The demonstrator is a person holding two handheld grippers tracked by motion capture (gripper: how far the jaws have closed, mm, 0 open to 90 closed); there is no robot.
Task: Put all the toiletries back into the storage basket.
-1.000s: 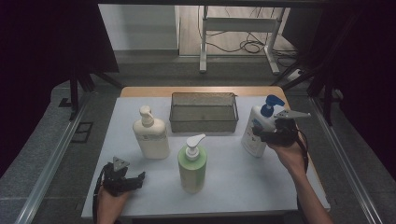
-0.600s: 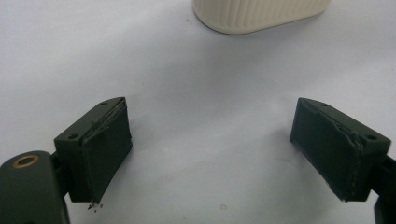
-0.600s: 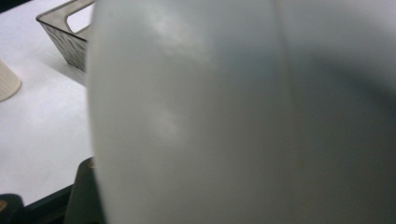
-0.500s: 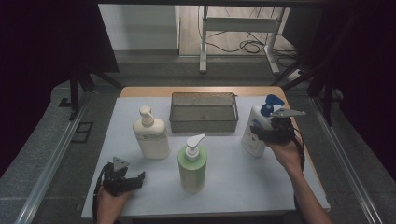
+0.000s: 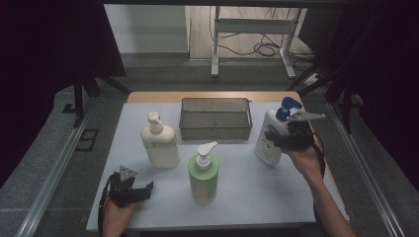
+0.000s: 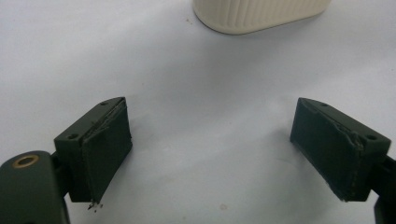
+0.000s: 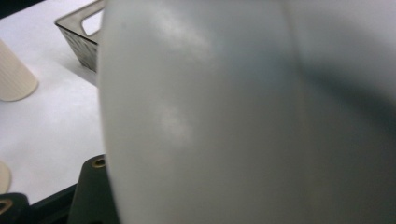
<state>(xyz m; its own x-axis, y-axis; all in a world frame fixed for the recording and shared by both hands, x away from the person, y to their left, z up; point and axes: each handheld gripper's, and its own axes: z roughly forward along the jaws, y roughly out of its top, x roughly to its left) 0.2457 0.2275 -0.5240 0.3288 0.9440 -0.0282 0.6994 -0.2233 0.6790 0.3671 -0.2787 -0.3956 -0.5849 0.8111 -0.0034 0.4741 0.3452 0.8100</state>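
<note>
A white bottle with a blue pump [image 5: 268, 140] stands at the right of the white table top, leaning slightly. My right gripper [image 5: 277, 138] is shut on its body from the right side, just below the pump. In the right gripper view the white bottle [image 7: 233, 116] sits right against the camera, between the jaws. My left gripper [image 5: 146, 190] rests low at the front left of the table. It is open, with nothing but bare table between its pads [image 6: 109, 154]. The base of a cream pump bottle [image 6: 261, 14] lies just ahead of it.
A cream pump bottle [image 5: 160, 145] stands left of centre and a green pump bottle [image 5: 203, 175] stands at the front centre. A dark mesh basket [image 5: 216, 101] sits at the back middle. The table edge [image 5: 341, 207] runs close by the right forearm.
The right gripper has edged slightly left against the white bottle, which now leans a little. The left gripper has stayed where it was.
</note>
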